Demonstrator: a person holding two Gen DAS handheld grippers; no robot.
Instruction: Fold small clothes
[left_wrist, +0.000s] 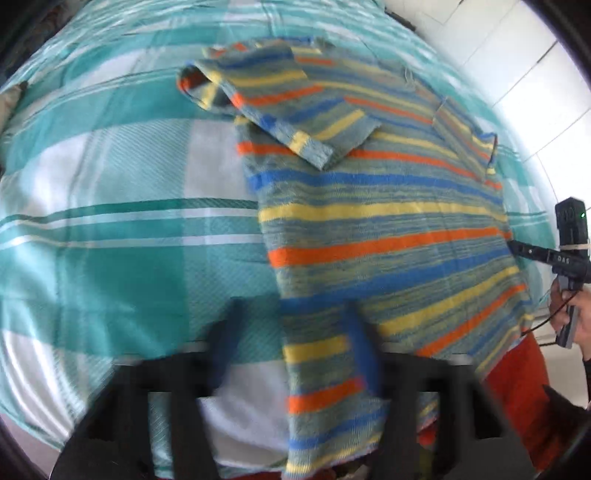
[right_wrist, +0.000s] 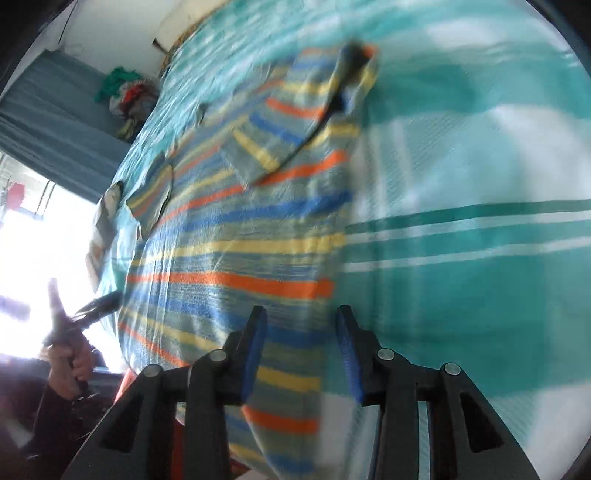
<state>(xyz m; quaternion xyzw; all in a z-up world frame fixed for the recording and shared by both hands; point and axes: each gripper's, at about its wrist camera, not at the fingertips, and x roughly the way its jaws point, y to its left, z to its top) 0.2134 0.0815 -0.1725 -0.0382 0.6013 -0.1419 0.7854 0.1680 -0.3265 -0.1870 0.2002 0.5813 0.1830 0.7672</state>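
Left wrist view: one striped shirt (left_wrist: 369, 206) lies on the bed (left_wrist: 110, 221), its single visible sleeve (left_wrist: 280, 110) already turned in across the chest. The left gripper (left_wrist: 295, 354) hangs above the hem, fingers apart and gripping nothing. In my judgement the next fold goes best if both corners of the hem are pinched evenly and carried up together, keeping the edges square.

Right wrist view: the same shirt (right_wrist: 240, 240), one folded sleeve (right_wrist: 295, 122); the right gripper (right_wrist: 301, 350) has its fingers apart over the shirt's side edge, empty. One heap of other clothes (right_wrist: 125, 96) waits far off.
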